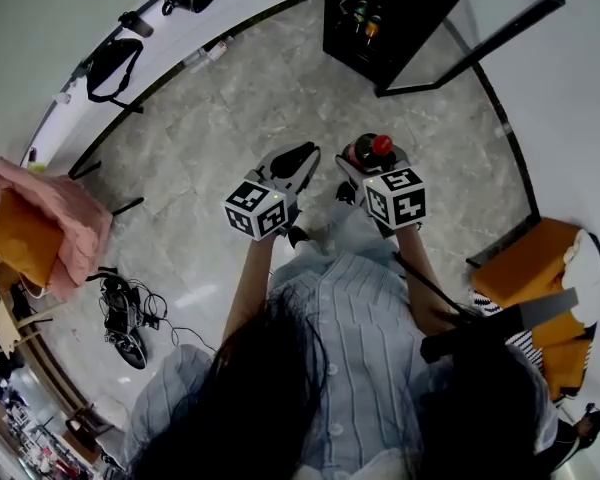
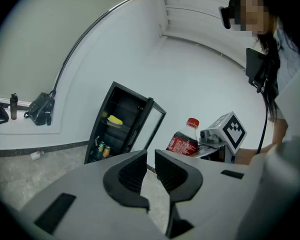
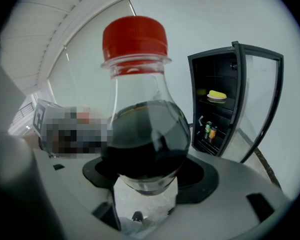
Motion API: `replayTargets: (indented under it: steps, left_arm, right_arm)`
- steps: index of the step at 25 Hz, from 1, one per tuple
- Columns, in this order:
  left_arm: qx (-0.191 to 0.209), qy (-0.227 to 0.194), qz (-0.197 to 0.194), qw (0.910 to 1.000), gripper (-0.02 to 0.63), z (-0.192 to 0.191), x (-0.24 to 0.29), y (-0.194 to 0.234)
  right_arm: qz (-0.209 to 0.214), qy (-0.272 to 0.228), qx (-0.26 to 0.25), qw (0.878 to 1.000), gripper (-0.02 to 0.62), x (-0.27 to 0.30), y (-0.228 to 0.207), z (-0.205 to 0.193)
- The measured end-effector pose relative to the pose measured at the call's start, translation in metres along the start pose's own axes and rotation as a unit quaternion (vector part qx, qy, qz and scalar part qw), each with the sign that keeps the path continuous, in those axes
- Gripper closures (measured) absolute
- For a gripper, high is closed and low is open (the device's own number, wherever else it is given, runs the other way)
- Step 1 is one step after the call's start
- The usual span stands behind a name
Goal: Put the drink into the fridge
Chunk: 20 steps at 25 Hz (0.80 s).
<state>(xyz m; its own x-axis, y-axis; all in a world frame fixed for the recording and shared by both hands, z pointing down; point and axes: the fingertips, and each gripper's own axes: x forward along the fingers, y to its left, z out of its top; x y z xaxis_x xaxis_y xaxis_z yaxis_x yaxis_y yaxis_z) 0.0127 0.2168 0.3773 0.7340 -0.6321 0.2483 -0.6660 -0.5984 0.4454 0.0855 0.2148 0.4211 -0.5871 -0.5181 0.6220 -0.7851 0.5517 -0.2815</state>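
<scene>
The drink is a dark cola bottle (image 3: 145, 134) with a red cap, and my right gripper (image 3: 147, 176) is shut on its lower body and holds it upright. In the head view the bottle (image 1: 370, 149) sits in the right gripper (image 1: 368, 163) over the floor, short of the black fridge (image 1: 380, 18). The fridge's glass door (image 1: 480, 23) stands open to the right. My left gripper (image 1: 298, 158) is beside it on the left, its jaws shut (image 2: 151, 159) with nothing between them. From there the bottle (image 2: 182, 143) shows to the right of the fridge (image 2: 117, 124).
Two cans (image 3: 209, 130) stand on the fridge's bottom shelf and a yellow item (image 3: 217, 94) lies on a higher one. Black bags (image 1: 115, 63) rest on a white ledge at the left wall. A pink-draped chair (image 1: 40, 228), floor cables (image 1: 125, 313) and an orange seat (image 1: 535, 268) flank me.
</scene>
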Motion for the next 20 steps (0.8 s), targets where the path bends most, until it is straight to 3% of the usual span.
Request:
replayTargets:
  steps: [9,20]
  left_arm:
    - [0.013,-0.008,-0.001,0.9999,0.551,0.024,0.061,-0.008]
    - [0.042,-0.008,-0.01,0.999,0.551,0.054,0.108,-0.018]
  right_arm:
    - [0.01,-0.007,0.001,1.0,0.29,0.001,-0.056,0.026]
    - [0.02,-0.021,0.0,1.0,0.29,0.002,-0.094,0.057]
